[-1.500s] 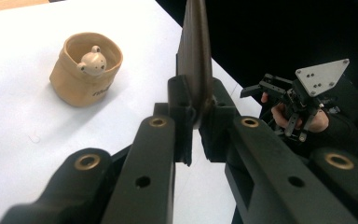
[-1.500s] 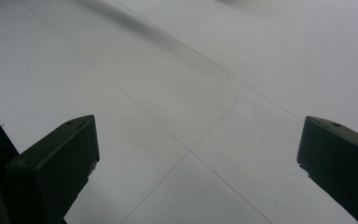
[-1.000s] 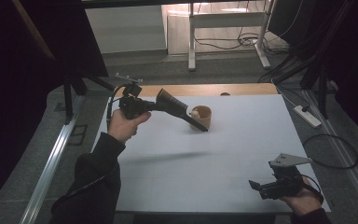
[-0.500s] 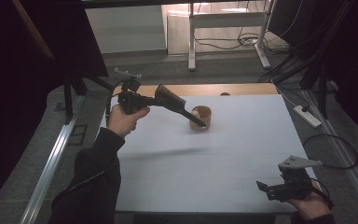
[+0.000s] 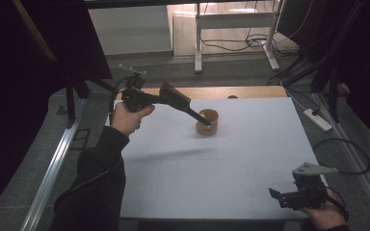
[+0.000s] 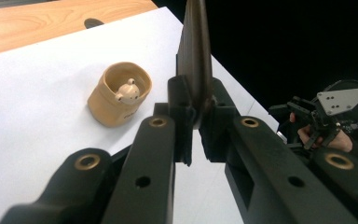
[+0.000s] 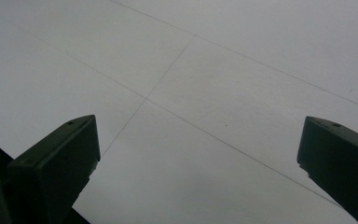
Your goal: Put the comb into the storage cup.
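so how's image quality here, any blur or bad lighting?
High view: dim, dark surround, white table bright, soft shadow streak under the left gripper. Left gripper view: jaws soft and close, bear cup sharp. Right gripper view: even light, jaw tips slightly soft, faint sheet lines crisp.

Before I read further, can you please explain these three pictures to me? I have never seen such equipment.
A person sits at a white table and holds a hand tool with two jaws in each hand. One picture looks down from above; the other two come from cameras mounted on the tools. The left gripper is shut on a dark brush, whose thin end reaches a small tan cup. A little bear figure sits inside that cup. The right gripper rests near the table's front corner, jaws open, holding nothing.
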The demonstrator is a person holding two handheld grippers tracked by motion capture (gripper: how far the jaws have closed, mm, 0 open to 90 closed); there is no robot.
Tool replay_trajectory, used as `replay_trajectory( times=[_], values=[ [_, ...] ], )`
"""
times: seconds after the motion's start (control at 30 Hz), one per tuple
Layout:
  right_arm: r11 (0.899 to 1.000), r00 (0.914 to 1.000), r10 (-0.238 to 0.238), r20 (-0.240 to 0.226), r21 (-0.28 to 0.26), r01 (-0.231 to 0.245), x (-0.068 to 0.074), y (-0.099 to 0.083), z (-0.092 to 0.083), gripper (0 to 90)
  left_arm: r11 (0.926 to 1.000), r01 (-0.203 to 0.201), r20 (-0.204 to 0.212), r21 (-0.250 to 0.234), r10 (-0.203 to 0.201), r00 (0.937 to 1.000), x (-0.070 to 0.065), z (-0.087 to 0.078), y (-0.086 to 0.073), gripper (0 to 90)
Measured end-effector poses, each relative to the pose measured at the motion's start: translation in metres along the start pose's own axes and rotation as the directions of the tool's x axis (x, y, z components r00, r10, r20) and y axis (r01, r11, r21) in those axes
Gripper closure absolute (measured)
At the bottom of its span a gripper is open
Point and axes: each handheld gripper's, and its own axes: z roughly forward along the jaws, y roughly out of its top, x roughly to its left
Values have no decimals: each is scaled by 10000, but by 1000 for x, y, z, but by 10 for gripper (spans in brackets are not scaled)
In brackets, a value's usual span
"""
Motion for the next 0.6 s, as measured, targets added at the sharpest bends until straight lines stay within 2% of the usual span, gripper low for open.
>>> replay_trajectory(
  times=[0.6],
  values=[
    [10000, 10000, 16, 34, 0, -16, 0, 0, 0, 0, 9999, 75, -537, -92, -79, 9985, 7, 7, 21, 831]
  ],
)
